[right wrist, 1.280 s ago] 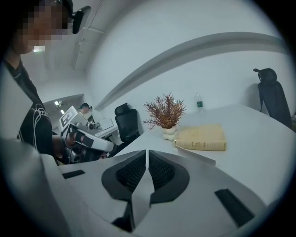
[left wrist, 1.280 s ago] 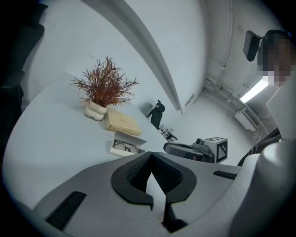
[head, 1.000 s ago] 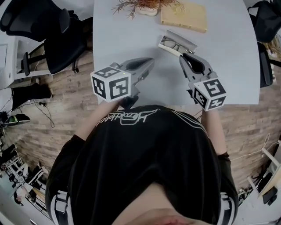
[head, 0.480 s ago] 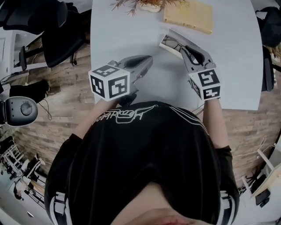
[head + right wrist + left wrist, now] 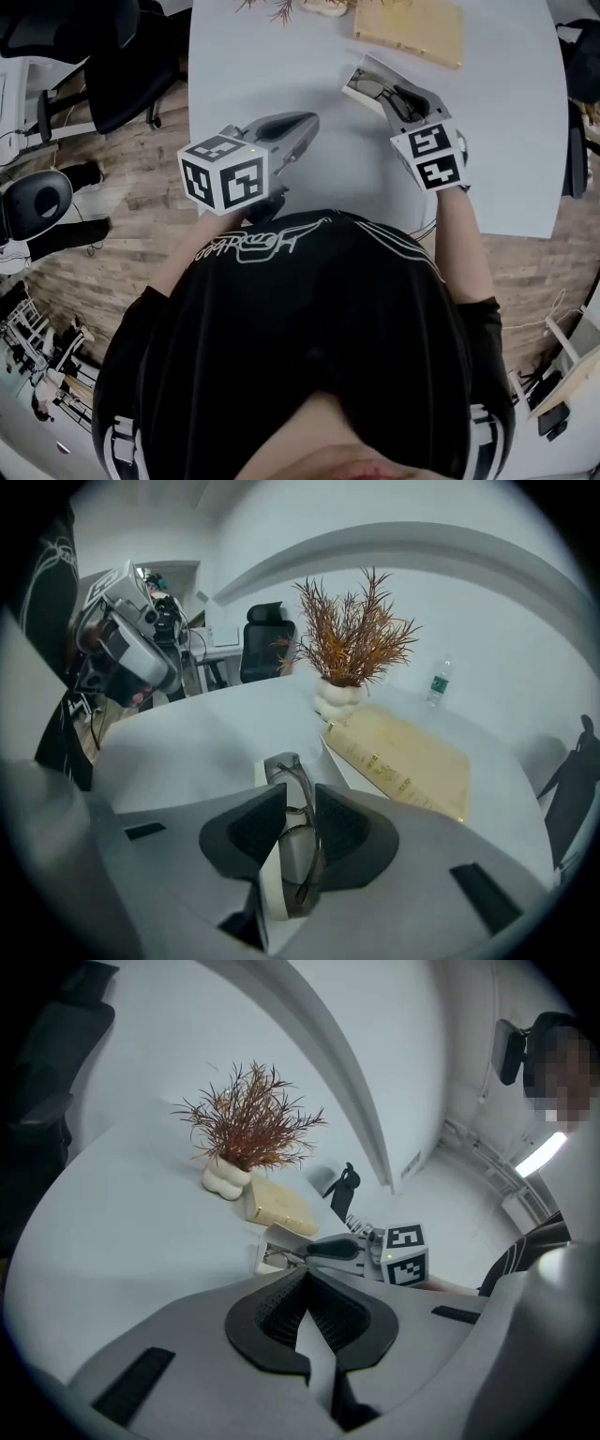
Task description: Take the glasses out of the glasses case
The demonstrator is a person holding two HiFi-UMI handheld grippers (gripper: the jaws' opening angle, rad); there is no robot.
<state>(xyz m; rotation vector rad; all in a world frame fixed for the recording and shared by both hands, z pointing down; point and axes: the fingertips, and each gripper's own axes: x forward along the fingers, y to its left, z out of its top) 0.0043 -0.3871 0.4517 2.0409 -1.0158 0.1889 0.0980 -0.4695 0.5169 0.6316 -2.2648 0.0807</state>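
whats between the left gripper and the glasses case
Only bare table. The head view shows nothing lying between the left gripper and the glasses case.

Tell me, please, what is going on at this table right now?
A person holds a gripper in each hand over a white table. The right gripper is at the open glasses case, its jaws apart on either side of the glasses, which lie in the case. The left gripper hovers off to the side, shut and empty. The glasses are not yet out.
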